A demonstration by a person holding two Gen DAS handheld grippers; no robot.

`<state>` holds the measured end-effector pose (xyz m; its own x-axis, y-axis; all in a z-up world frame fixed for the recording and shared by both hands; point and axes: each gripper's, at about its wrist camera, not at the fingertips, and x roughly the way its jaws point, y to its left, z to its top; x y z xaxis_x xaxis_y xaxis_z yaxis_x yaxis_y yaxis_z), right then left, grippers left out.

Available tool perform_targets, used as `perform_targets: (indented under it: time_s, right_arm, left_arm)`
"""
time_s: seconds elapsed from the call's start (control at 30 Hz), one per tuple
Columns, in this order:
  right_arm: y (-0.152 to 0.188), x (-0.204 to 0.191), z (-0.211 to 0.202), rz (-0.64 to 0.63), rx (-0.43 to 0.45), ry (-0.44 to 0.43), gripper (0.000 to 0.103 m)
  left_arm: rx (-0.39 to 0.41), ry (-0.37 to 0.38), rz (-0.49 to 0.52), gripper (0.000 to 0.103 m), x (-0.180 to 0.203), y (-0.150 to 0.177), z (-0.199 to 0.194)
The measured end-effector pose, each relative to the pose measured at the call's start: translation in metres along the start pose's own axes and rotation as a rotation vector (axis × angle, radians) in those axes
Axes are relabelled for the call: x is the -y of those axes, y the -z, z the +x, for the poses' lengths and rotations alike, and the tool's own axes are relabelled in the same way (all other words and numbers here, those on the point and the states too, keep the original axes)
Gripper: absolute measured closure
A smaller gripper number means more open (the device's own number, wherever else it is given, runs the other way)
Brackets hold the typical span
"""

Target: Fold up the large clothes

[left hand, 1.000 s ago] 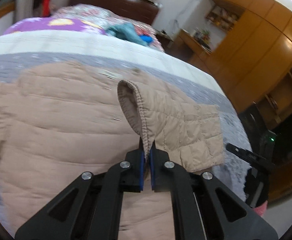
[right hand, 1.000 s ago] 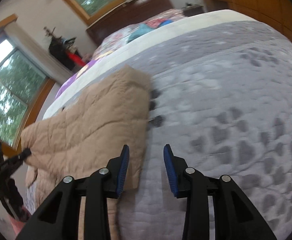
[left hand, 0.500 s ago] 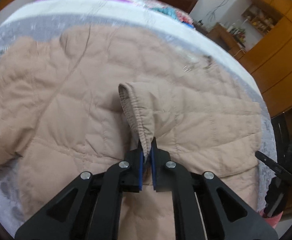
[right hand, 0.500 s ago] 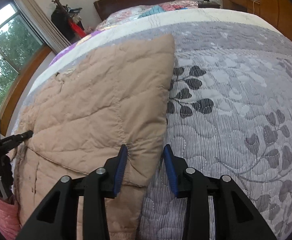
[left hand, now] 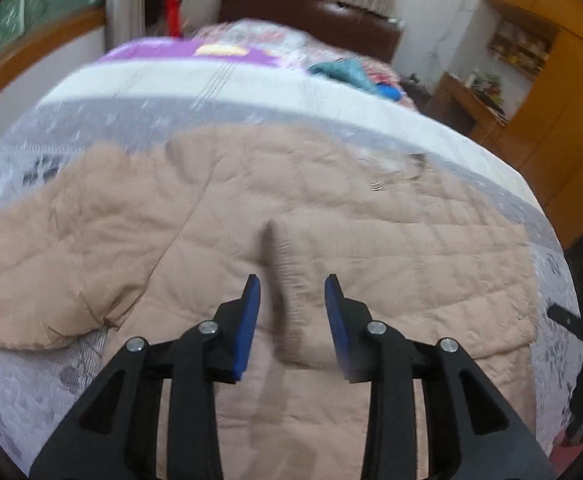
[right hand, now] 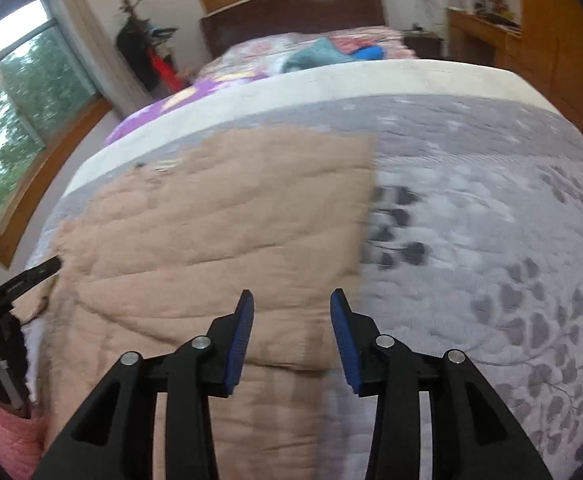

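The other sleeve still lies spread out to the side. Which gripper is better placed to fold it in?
Probably the left gripper. It hangs open over the beige jacket, with the unfolded sleeve on its side. The right gripper, also open, sits at the jacket's opposite, already folded edge.

Dark headboard (right hand: 291, 16), wood cabinets (left hand: 563, 92), daylit window (right hand: 15, 120).

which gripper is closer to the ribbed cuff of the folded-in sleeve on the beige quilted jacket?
Left. The left gripper straddles the ribbed cuff on the beige quilted jacket, jaws open. The right gripper hovers open over the jacket's folded edge by the grey bedspread.
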<state>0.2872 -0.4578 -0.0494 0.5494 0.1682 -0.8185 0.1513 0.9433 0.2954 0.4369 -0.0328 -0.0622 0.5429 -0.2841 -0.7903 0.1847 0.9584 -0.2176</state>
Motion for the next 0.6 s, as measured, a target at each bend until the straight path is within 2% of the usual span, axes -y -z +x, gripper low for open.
perform_targets:
  time_s: [0.1,0.3,0.43,0.6]
  right_arm:
    - [-0.002,-0.020,0.017,-0.027,-0.045,-0.002,0.062]
    - [0.003,-0.027,0.060,-0.020,-0.117,0.026,0.063]
    - [0.009,-0.020,0.072,0.004,-0.118,0.004,0.064]
    - [0.011,-0.022,0.073,-0.015,-0.105,0.019,0.064]
  left_arm:
    - [-0.040,0.063,0.042,0.069,0.022,0.003,0.005]
    - [-0.142,0.047,0.083,0.070,0.035,0.020,0.052]
    - [-0.140,0.056,0.102,0.070,0.032,0.028,0.065]
    - [-0.129,0.032,0.124,0.070,0.035,0.031,0.065]
